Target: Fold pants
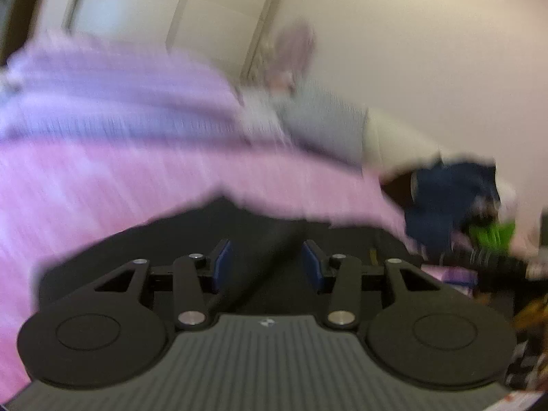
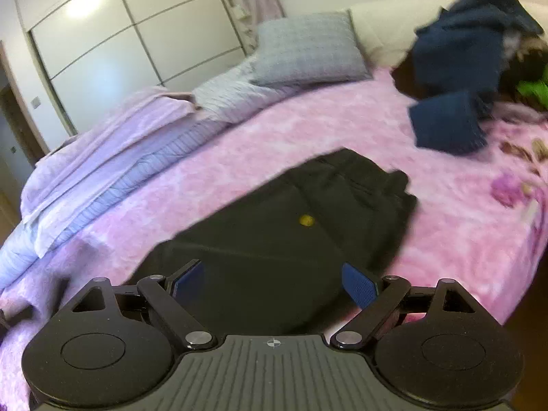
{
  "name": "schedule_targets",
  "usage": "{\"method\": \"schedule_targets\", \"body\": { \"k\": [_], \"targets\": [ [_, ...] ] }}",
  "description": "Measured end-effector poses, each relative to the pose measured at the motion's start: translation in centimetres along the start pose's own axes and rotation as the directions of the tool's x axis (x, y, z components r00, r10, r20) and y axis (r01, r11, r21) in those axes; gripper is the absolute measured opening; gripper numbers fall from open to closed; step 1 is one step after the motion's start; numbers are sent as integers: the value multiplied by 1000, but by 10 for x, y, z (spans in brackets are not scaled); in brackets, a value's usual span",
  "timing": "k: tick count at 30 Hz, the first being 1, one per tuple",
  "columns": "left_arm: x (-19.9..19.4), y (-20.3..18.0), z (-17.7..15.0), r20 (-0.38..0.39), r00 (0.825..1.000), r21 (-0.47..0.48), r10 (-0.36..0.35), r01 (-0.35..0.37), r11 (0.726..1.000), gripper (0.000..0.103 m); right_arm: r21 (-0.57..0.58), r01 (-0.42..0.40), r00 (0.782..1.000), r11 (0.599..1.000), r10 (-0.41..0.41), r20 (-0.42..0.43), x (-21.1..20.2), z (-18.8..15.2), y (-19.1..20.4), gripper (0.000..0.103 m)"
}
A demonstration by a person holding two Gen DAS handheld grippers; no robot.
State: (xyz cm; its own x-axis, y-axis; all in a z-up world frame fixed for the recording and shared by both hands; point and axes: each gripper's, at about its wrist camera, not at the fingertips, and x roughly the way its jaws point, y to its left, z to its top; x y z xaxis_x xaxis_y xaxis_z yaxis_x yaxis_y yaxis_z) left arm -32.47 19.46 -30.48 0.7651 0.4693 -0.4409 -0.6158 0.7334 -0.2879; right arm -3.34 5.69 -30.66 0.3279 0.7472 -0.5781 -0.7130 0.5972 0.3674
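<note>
Pink bed (image 2: 342,130) (black pants (image 2: 291,226) atop)

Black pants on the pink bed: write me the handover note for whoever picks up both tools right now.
Left tool: open, low over the black pants, gripping nothing; the view is blurred.
Right tool: open wide, empty, above the near end of the pants.
Pants: lying on the pink blanket, seemingly folded lengthwise already, a small yellow dot on the fabric.
Folded navy garment sits beyond, near the grey pillow.
Left: grip the near end and fold across.
</note>
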Motion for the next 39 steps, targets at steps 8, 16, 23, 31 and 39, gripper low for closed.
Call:
{"method": "schedule_targets", "body": {
  "k": [8, 16, 23, 31, 39],
  "targets": [
    [-38, 62, -33, -63, 985, -116, 159, -166, 979, 38, 135, -299, 937, 945, 318, -144, 36, -16, 23, 72],
    [-64, 117, -46, -81, 966, -229, 245, -257, 939, 38, 430, -266, 795, 863, 448, -409, 110, -44, 60, 39],
    [-64, 129, -59, -102, 968, -259, 231, -250, 933, 38, 421, -140, 826, 896, 340, -449, 97, -41, 60, 35],
    [-58, 126, -63, -106, 971, -237, 212, -232, 943, 38, 455, -151, 875, 878, 333, -352, 101, -55, 56, 35],
    [-56, 120, -57, -113, 971, -183, 213, -231, 956, 38, 259, -361, 913, 896, 396, -98, 56, -60, 64, 6]
  ]
}}
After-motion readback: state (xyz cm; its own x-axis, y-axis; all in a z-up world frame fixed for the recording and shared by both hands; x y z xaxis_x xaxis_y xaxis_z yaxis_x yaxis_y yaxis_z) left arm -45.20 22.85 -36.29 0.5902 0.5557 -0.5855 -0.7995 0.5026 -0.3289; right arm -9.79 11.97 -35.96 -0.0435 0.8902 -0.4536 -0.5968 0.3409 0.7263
